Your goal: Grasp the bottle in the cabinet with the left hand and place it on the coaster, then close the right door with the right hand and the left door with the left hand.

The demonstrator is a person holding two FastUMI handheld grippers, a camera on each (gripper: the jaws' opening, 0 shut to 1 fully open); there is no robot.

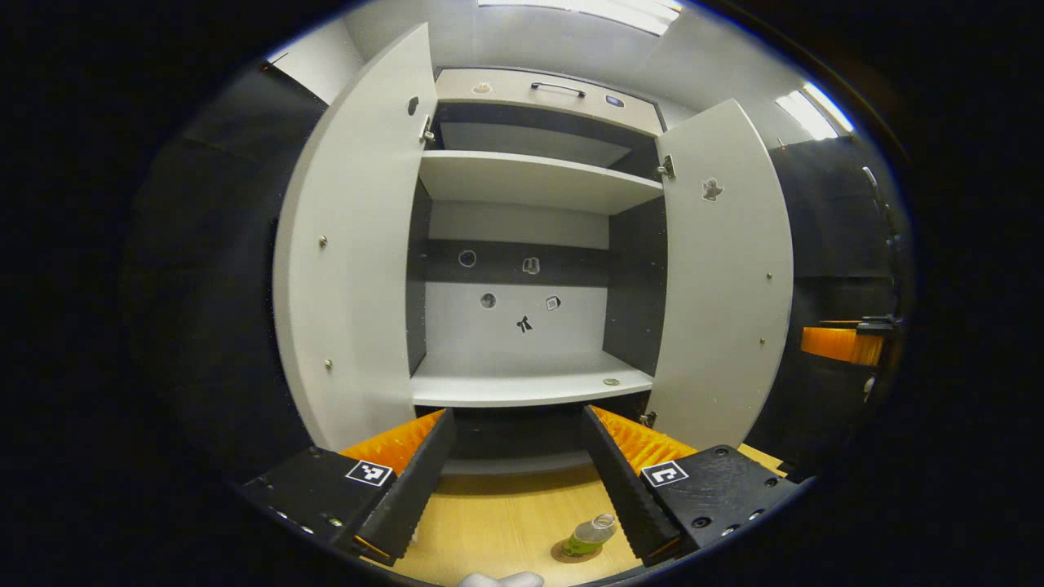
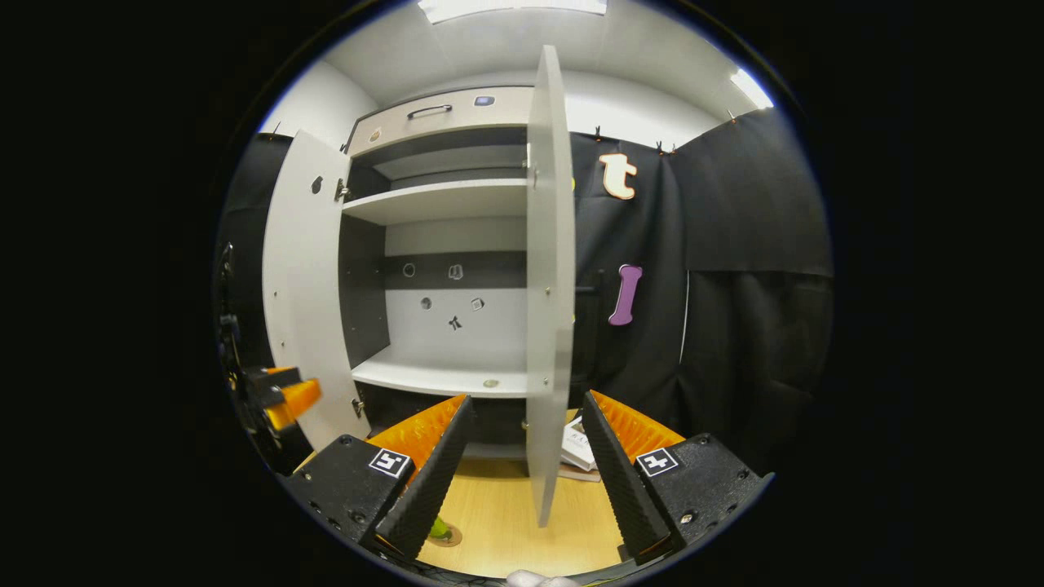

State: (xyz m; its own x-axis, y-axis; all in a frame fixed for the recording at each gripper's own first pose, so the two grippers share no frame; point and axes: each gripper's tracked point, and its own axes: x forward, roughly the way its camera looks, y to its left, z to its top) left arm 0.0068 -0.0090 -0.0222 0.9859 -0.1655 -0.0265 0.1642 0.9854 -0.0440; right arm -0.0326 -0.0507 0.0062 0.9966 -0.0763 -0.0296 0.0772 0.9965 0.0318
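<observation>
Both jaws wide, empty. Right door (image 2: 548,277) before my right gripper (image 2: 522,465): stiff, light panel; push its free edge.

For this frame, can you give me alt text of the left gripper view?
An open white cabinet fills the centre, left door and right door both swung wide, its shelves bare. Below, the left gripper is open over a wooden table, where a green bottle stands on a round coaster.
</observation>
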